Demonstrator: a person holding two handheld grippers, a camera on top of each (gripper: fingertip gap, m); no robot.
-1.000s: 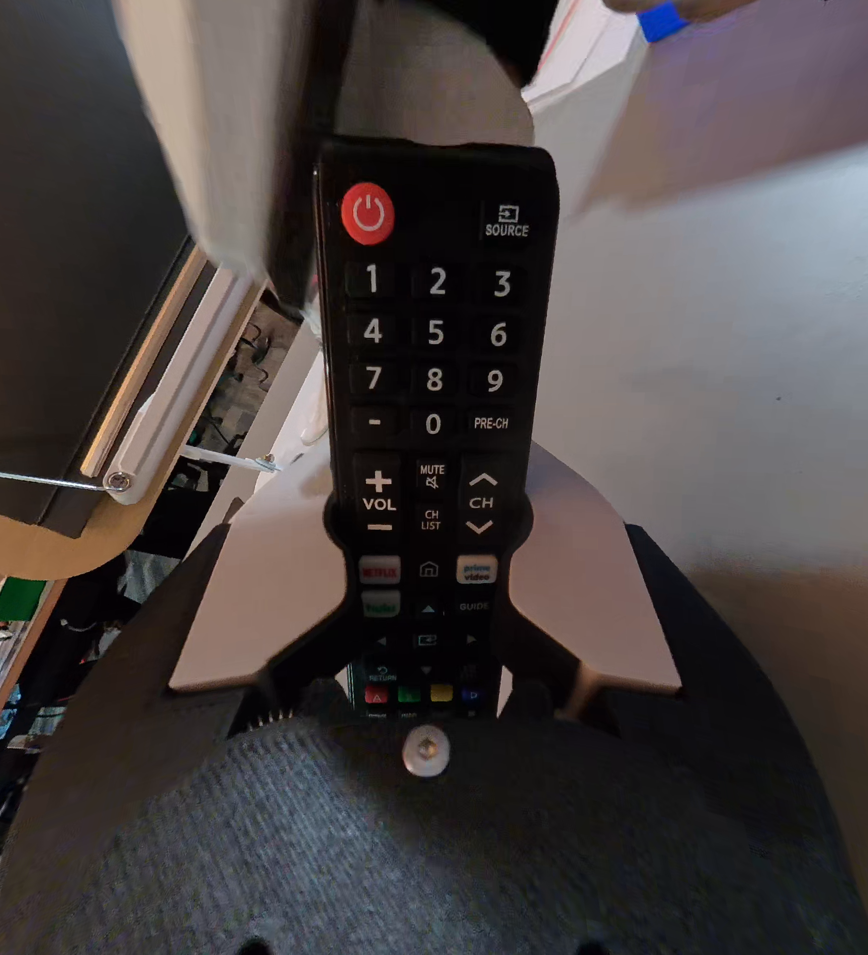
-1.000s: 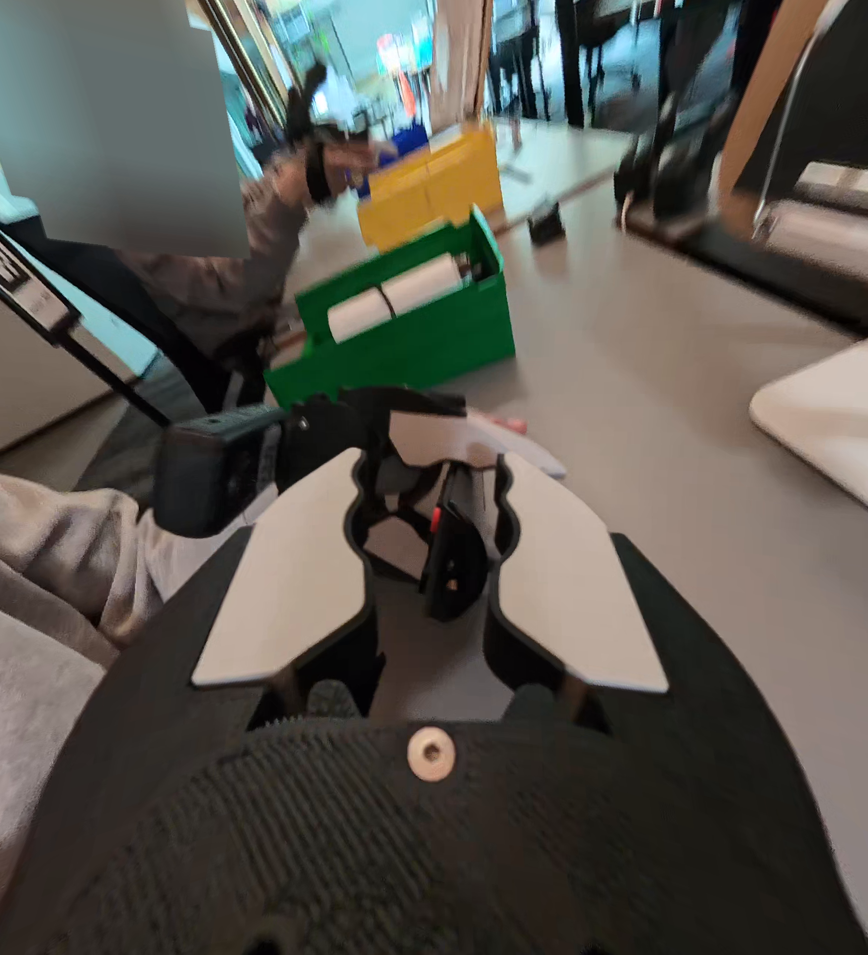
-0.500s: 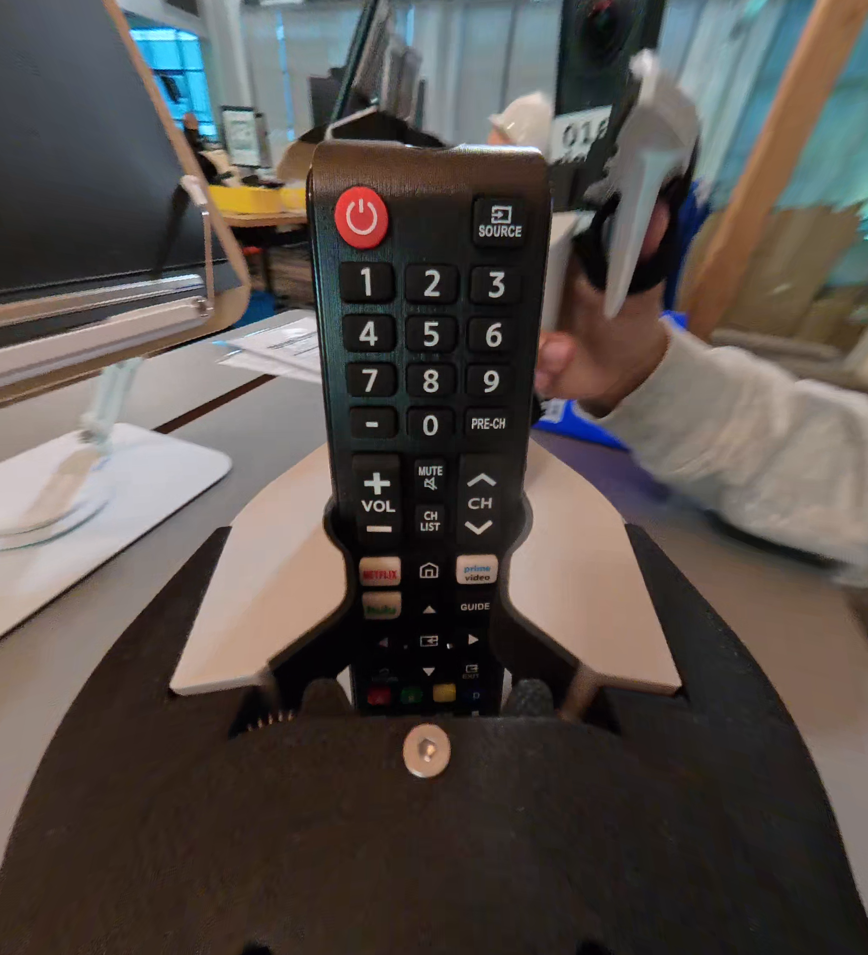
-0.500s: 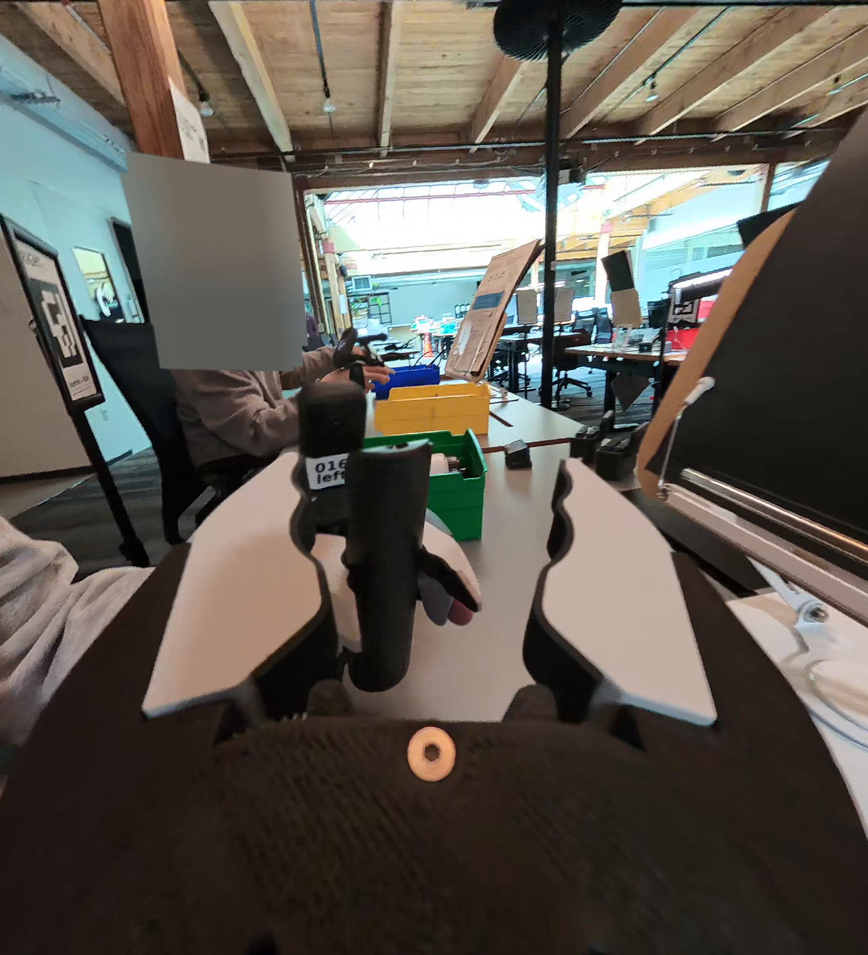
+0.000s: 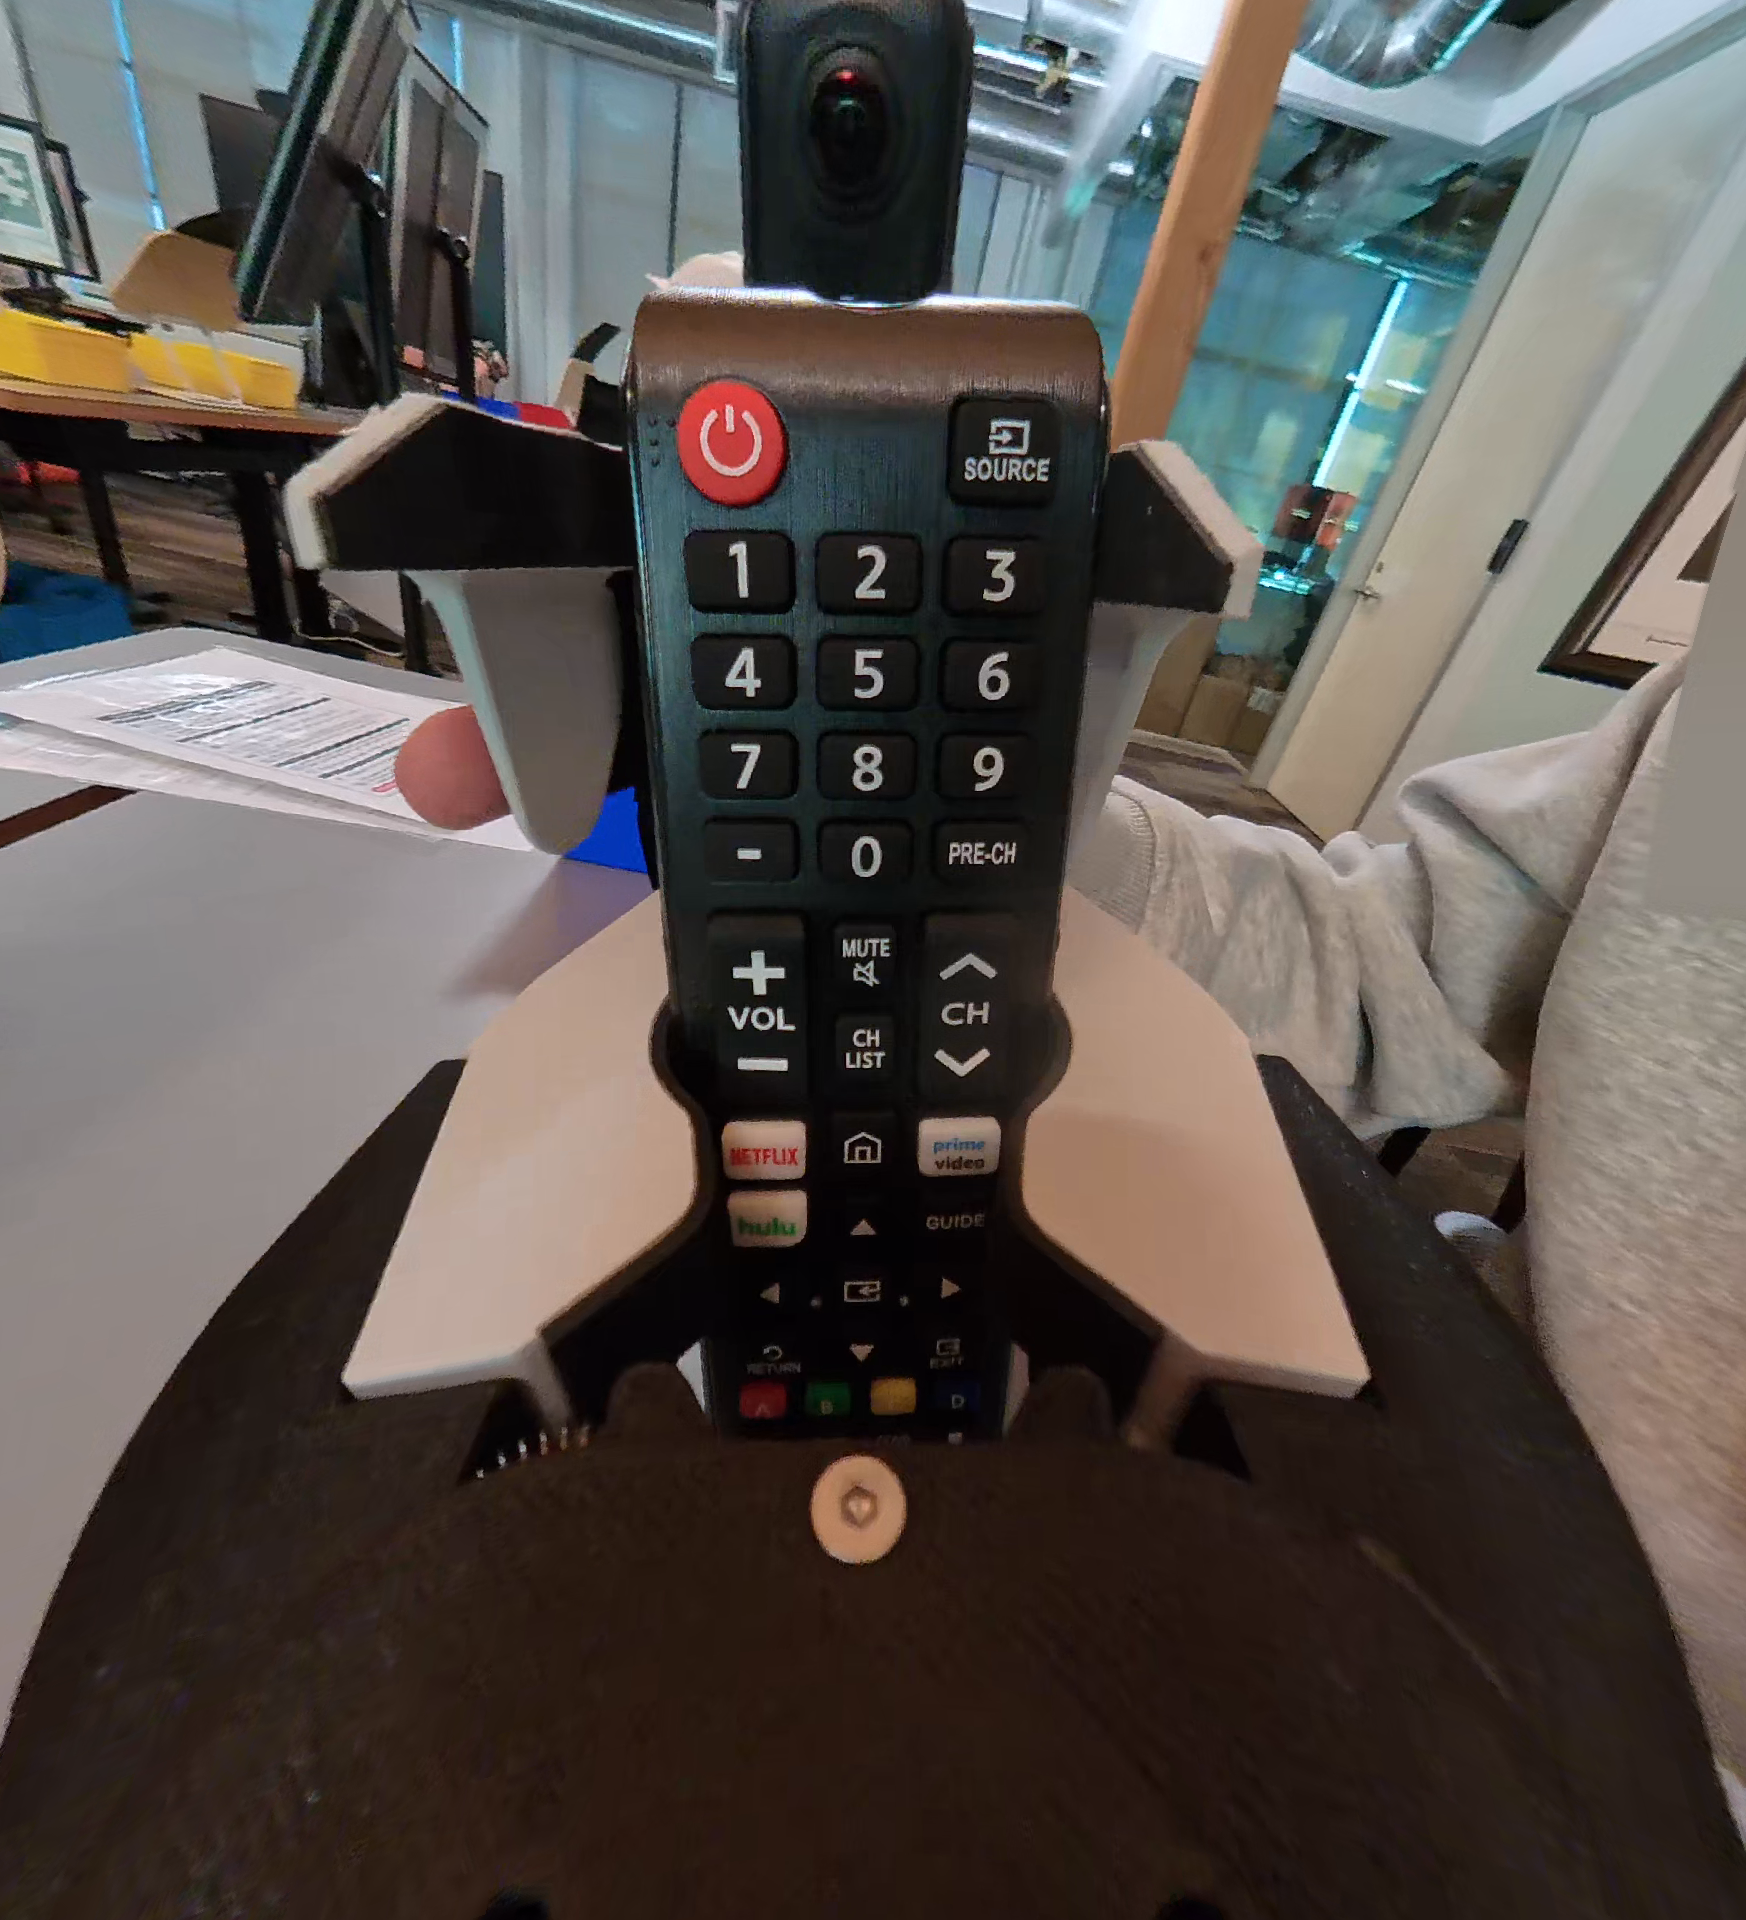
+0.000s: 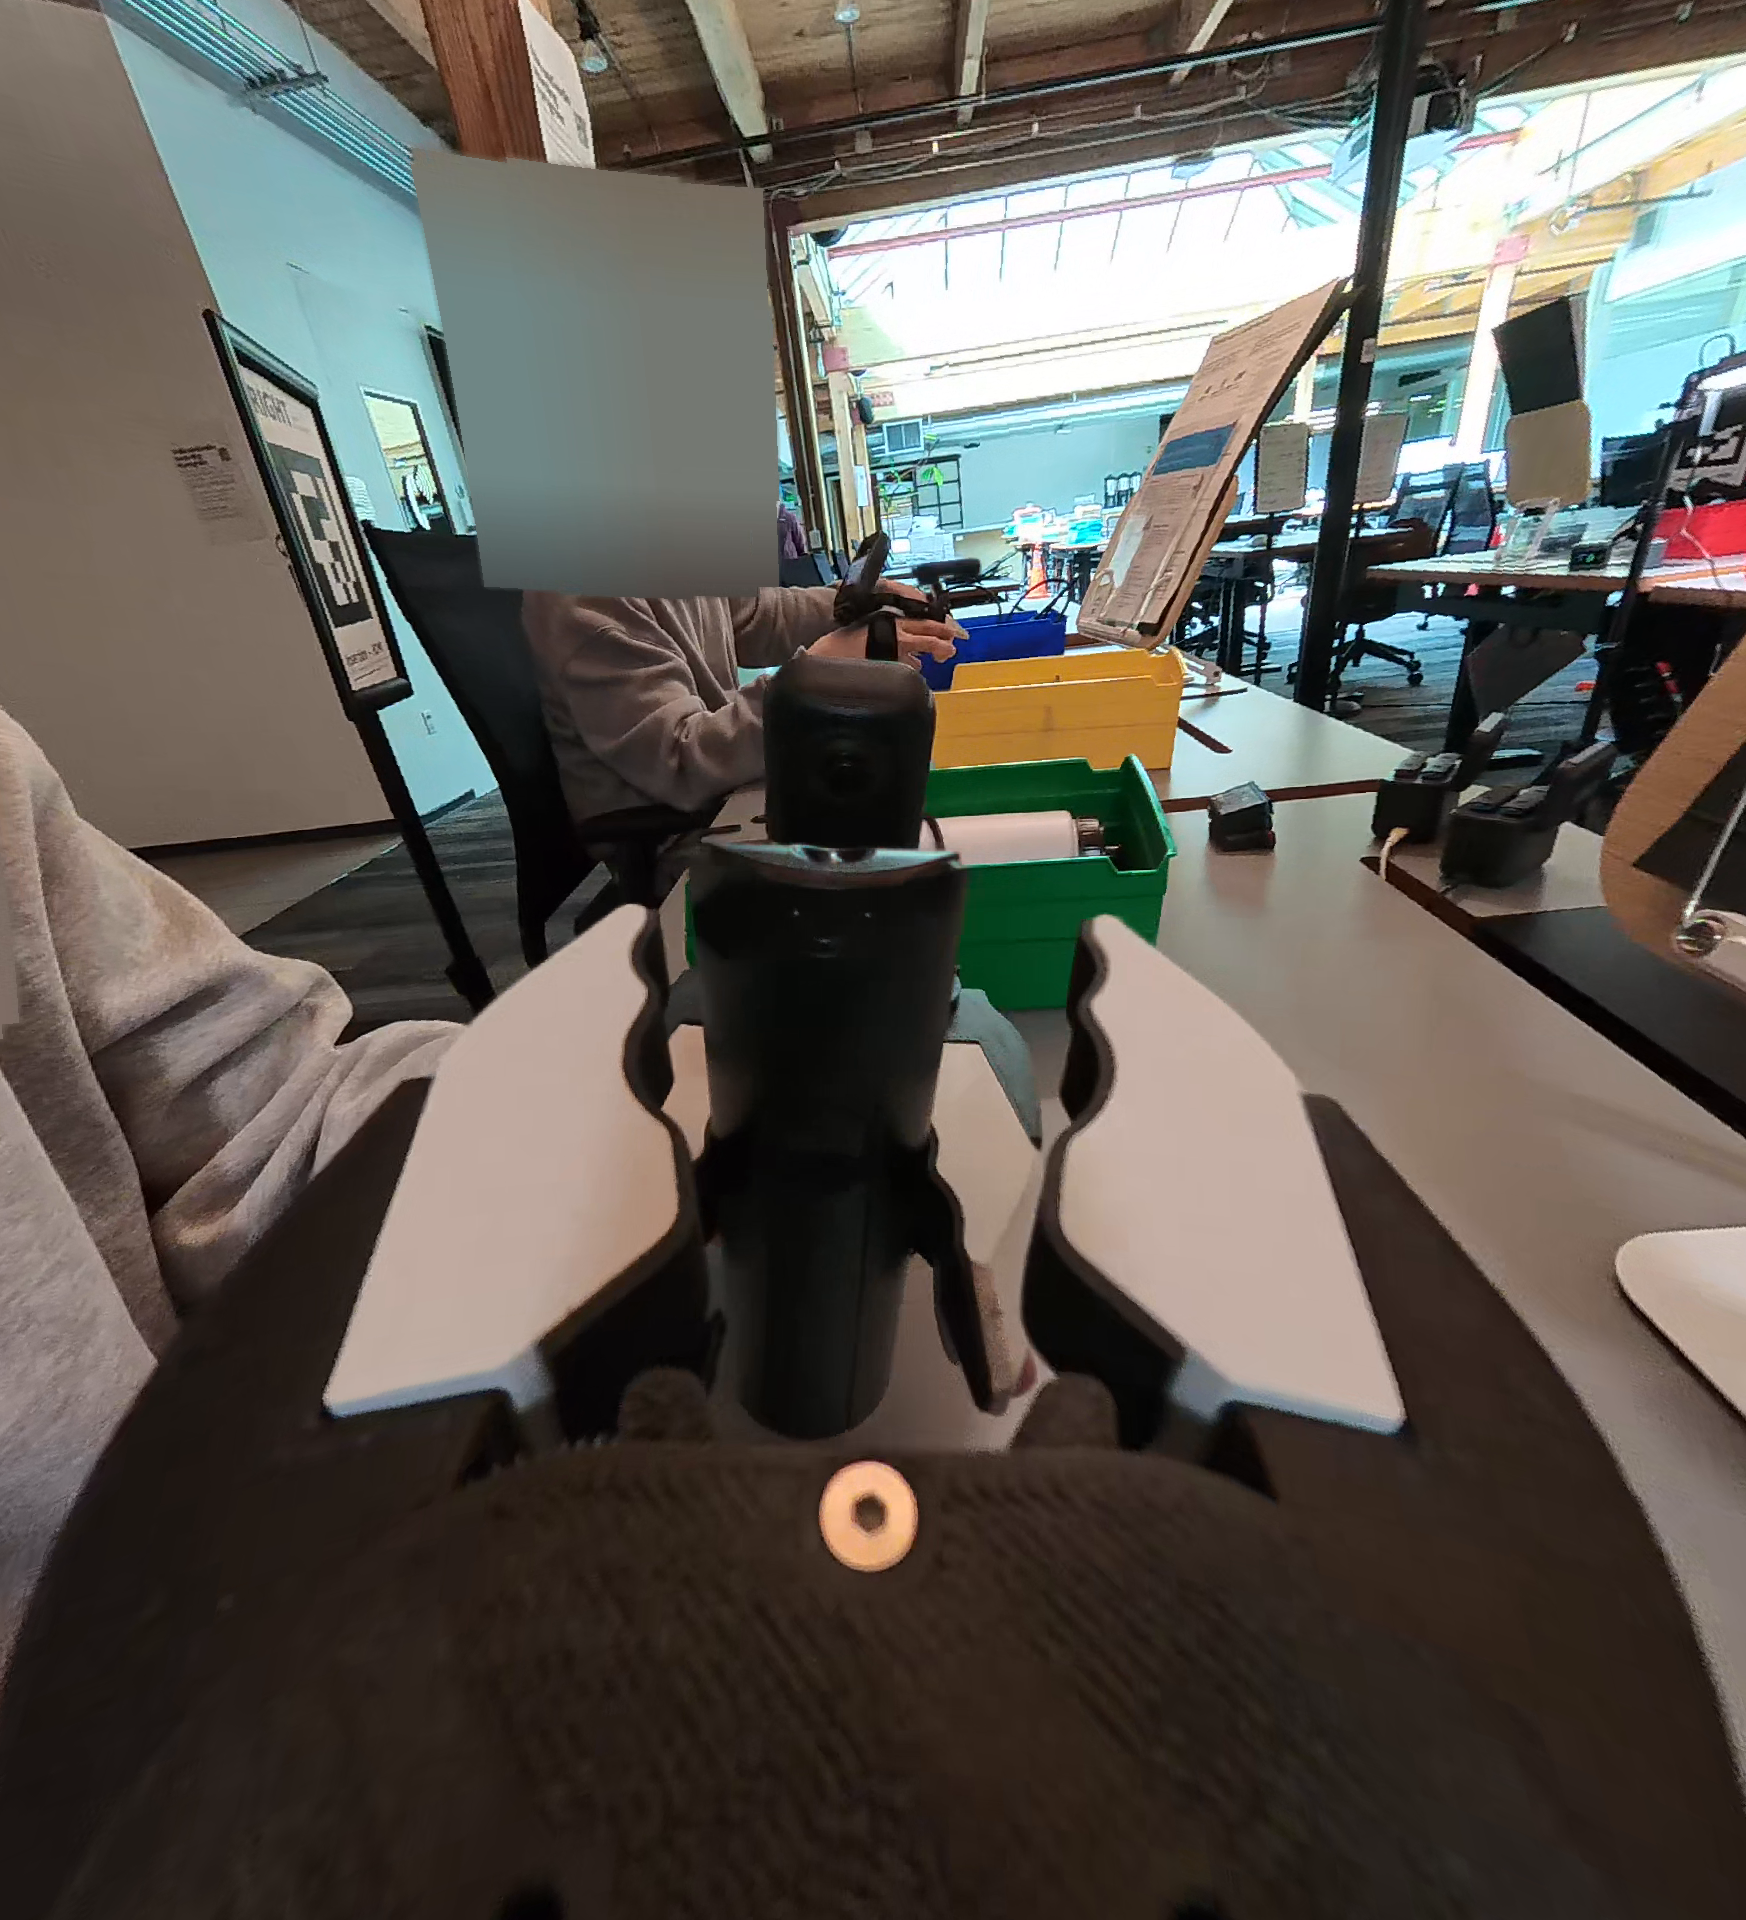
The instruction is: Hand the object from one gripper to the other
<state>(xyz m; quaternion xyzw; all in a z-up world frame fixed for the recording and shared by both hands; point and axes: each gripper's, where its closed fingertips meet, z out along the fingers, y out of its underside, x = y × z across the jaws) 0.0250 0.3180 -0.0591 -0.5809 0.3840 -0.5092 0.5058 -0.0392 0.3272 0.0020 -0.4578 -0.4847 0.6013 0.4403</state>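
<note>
The left gripper [image 5: 864,1049] was clamped on the lower half of a long black plastic TV remote with a red power button [image 5: 864,748], its 2 white-faced fingers [image 5: 536,1174] pressed against the remote's sides, keypad facing the left wrist camera. The remote's bottom end was hidden behind the gripper's dark body.

Farther along, the right gripper [image 5: 775,613] faced the left one with its jaws spread wide on either side of the remote's upper half, neither finger clearly touching it. A fingertip of the hand holding it showed beside its left finger; the rest of that hand was hidden.

In the right wrist view the remote [image 6: 827,1091] appeared back-on between the right gripper's [image 6: 864,1039] parted white fingers [image 6: 526,1174], with clear gaps on both sides. The left gripper was mostly hidden behind the remote.

Beyond lay a grey tabletop [image 6: 1368,1039], a green plastic bin holding a white roll [image 6: 1066,914], then a yellow bin [image 6: 1056,707] and a seated person in a grey sleeve [image 6: 640,696], partly covered by a blur patch.
</note>
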